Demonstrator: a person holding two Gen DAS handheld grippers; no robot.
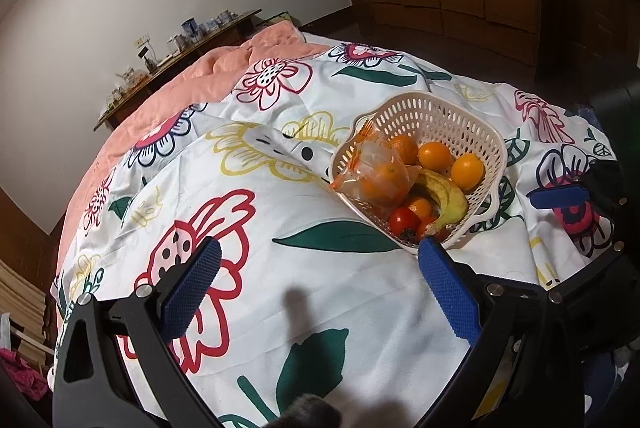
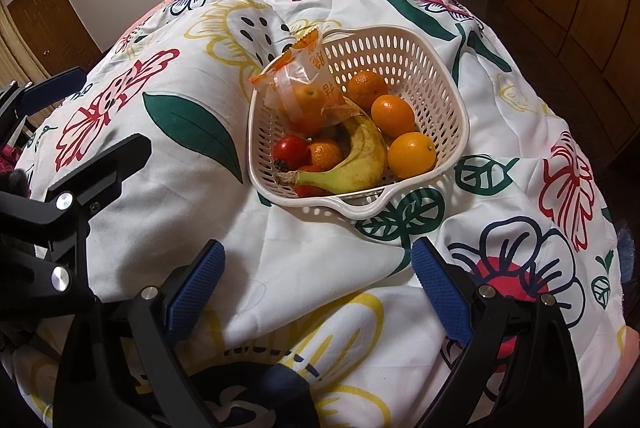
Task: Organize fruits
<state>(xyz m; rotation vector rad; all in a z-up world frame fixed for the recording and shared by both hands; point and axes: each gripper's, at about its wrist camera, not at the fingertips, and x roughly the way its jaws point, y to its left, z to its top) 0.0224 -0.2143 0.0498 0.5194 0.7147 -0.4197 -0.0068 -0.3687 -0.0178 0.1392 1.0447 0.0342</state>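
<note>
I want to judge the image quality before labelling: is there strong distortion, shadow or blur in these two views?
Left wrist view: strong fisheye bending; the wall and bed curve, corners are dark, and a soft shadow falls on the quilt. Right wrist view: the same bending, but the basket and banana are sharp and evenly lit, without glare.

Warm indoor light, dim at far walls; soft shadows are cast on bedspread (image 1: 360, 308); strong fisheye warp w/ dark vignetted corners.

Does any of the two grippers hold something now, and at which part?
Nothing is held. The left gripper and right gripper both have open, empty jaws above the bedspread, short of the basket.
</note>
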